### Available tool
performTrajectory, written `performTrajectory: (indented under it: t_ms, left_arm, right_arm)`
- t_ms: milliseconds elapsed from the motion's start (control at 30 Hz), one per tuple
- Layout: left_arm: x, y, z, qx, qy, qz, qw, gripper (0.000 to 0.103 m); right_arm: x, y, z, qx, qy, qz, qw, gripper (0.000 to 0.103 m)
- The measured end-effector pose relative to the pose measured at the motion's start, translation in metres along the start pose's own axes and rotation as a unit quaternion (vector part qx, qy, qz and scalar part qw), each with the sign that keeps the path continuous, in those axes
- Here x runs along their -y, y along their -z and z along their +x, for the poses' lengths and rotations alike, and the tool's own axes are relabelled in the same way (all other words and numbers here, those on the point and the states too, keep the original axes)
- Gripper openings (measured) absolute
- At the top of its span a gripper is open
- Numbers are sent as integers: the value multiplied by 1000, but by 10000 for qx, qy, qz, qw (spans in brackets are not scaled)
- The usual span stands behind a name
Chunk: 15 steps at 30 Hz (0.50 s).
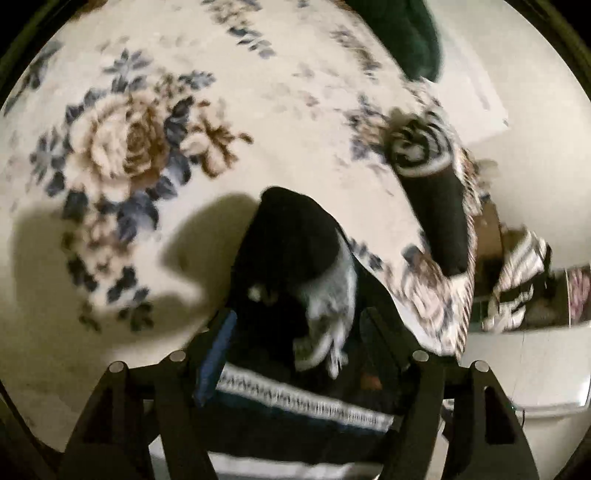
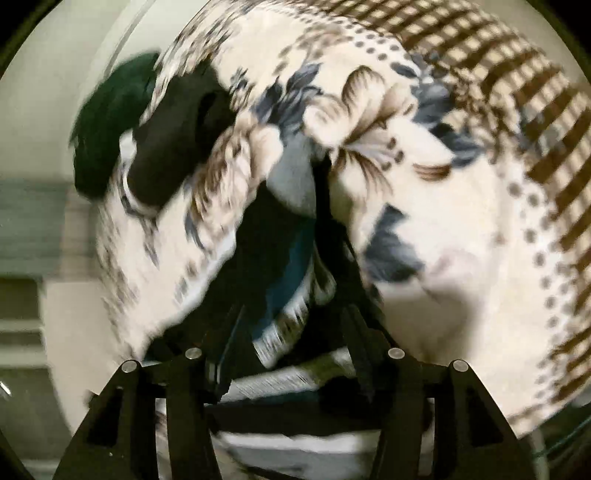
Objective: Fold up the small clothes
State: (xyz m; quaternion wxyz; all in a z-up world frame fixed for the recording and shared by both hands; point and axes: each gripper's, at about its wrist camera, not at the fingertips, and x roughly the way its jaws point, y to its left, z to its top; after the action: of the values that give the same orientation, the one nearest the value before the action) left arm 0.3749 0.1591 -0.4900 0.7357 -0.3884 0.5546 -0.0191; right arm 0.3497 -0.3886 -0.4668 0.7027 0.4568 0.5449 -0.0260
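- Left wrist view: the left gripper (image 1: 295, 325) reaches out over a cream bedspread (image 1: 258, 92) printed with brown and blue roses.
- A dark garment (image 1: 291, 258) with grey and white patches lies bunched between its two fingers, with a white patterned band across the cloth close to the camera.
- The fingers sit narrowly apart with the cloth filling the gap, so they appear closed on it; motion blur softens the edges.
- A rolled dark garment (image 1: 432, 192), showing a black-and-white spiral at its end, lies on the bedspread well to the right, near the bed's edge.
- A dark green cloth (image 1: 402, 33) rests at the top of the frame.
- Right wrist view: the right gripper (image 2: 291, 325) also has dark fabric with a teal streak and white trim between its fingers, which seem pinched on it, though the frame is heavily blurred.
- The rolled garment and green cloth appear at the upper left.
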Motion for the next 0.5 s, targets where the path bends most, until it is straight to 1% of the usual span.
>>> performTrajectory:
  t_ms: [33,100,133,167,200,233,300,333,367,433,500]
  left_arm:
    - [-1,-2,7,-7,-13,-111,9999,67]
    - [-2,-4,15,75,-145,-211,9996,60]
    - [-1,-4,16,136,-131,-192,9996,46]
    - [2,-2,15,202,-249,-103,9994,5]
    - [5,0,13,237,-360,-26,9991,5]
    - [8,6,4,390,-328,87,9987,5]
    - [11,12,-9,550,-349,265,9975,5]
    - [14,19,-22,644,-377,392,9964,5]
    - [14,22,-29,682,-362,393,9962,5]
    - [10,27,-35,617,-338,373,9968,5]
    - [1,31,-31,539,-499,323,9968,5]
  right_arm:
    - [-2,-3,5,4,-41,44,10000,56]
    - [-4,-8,17,0,-54,162,9999,56]
    - [-6,-9,21,30,-36,168,9998,44]
    - [-10,-8,24,76,74,144,9998,29]
    - [-13,-7,27,76,207,92,9997,7]
    - [-14,-8,27,99,246,42,9996,7]
    - [-18,-2,15,196,245,-81,9995,7]
    - [-19,2,4,240,259,-146,9993,7]
    - [-19,5,-7,284,258,-190,9991,7]
    - [-12,12,-26,328,265,-183,9989,6]
    - [-1,20,-39,313,354,-157,9988,6]
